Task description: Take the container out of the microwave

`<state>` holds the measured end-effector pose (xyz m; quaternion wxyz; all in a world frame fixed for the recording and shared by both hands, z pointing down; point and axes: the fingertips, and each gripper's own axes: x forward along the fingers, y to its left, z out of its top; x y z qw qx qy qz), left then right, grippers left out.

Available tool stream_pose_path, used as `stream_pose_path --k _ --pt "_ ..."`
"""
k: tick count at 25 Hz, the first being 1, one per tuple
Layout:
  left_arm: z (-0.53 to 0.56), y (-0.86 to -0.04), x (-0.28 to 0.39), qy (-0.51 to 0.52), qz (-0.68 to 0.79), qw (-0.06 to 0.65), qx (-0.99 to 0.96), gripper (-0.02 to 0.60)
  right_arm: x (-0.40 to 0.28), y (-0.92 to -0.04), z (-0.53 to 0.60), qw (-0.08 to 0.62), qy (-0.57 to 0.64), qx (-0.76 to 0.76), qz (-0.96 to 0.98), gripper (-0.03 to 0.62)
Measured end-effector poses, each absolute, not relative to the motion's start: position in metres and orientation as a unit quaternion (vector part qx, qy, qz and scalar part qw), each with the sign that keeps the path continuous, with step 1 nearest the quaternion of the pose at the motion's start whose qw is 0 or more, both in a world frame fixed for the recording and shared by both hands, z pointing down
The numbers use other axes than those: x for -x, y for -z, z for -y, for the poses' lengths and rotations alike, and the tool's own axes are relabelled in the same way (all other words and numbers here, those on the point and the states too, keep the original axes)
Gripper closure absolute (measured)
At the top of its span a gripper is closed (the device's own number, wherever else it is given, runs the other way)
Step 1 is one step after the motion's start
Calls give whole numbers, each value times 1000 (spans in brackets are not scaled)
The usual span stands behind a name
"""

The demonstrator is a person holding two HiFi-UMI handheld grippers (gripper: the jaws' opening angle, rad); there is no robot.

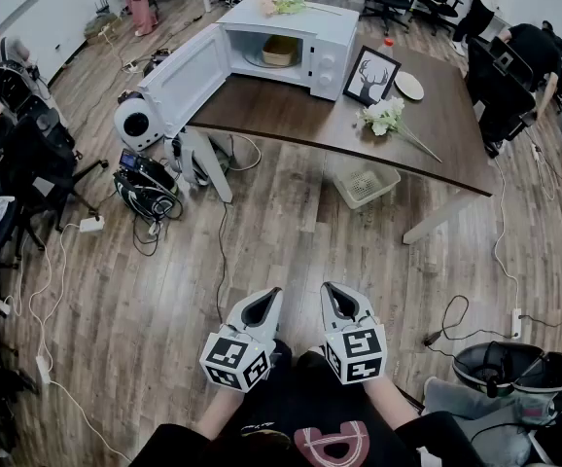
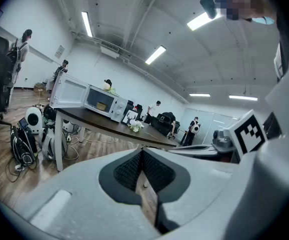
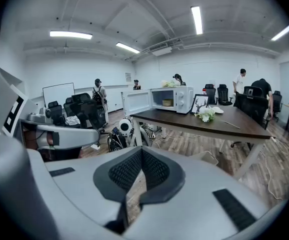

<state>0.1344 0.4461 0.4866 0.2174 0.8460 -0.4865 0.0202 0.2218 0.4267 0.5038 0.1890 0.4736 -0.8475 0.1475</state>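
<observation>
In the head view, you held the left gripper (image 1: 271, 298) and right gripper (image 1: 333, 292) low in front of your body, well apart from the open microwave (image 1: 325, 42) on the table (image 1: 291, 115). The container (image 1: 280, 51) sat inside the microwave. In the left gripper view, the fingers (image 2: 127, 171) were pressed together on nothing. In the right gripper view, the fingers (image 3: 124, 173) were likewise clenched and empty.
</observation>
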Motion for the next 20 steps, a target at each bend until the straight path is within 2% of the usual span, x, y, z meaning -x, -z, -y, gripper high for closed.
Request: stream_pose_path --k 10,17,20 --pt "-450 -488 -110 -12 466 233 -854 572 -191 -488 -432 157 -136 -463 862 588" --pt "-434 -484 -89 -10 435 219 -873 572 -173 -494 -413 133 -171 -497 841 586" --pt "-429 -488 -78 -14 428 219 -877 572 -165 -501 -414 127 -188 -498 837 528"
